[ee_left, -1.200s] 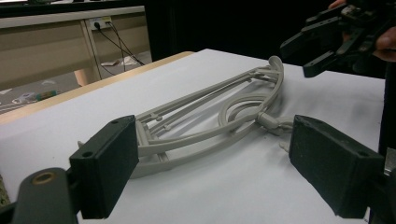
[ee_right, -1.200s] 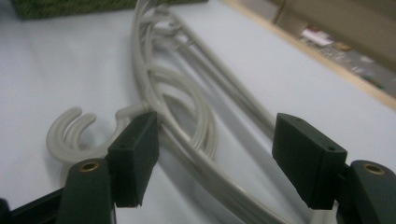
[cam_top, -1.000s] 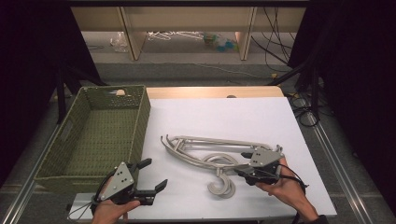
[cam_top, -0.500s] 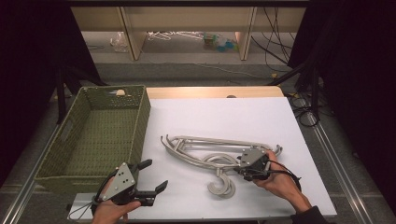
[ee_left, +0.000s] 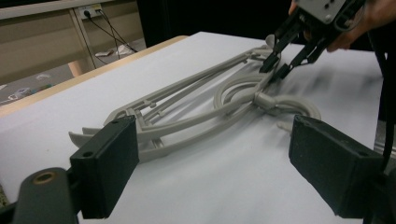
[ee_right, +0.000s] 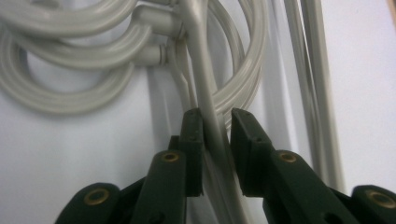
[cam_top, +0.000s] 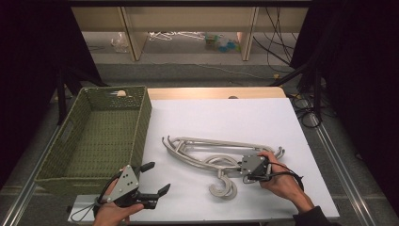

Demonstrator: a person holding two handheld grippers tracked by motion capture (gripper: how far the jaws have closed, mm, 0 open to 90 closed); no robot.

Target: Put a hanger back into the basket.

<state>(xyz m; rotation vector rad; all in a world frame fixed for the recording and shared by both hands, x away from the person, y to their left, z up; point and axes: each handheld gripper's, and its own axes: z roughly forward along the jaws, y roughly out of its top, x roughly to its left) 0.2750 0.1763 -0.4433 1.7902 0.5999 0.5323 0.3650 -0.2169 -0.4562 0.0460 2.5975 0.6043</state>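
- Closing over the last second, the right gripper is now pinching a hanger arm near the hooks, on the white table.
- Left gripper is hovering wide open, empty, beside the basket; a lift looks imminent.

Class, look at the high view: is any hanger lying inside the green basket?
No: the hangers lie on the white table, beside the basket.

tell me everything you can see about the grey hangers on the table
The grey hangers look like matte plastic, several stacked and tangled in one flat pile on the white table, right of the green basket. Their arms point left and their hooks curl toward the person. The right gripper has just been closing its jaws around one thin bar.
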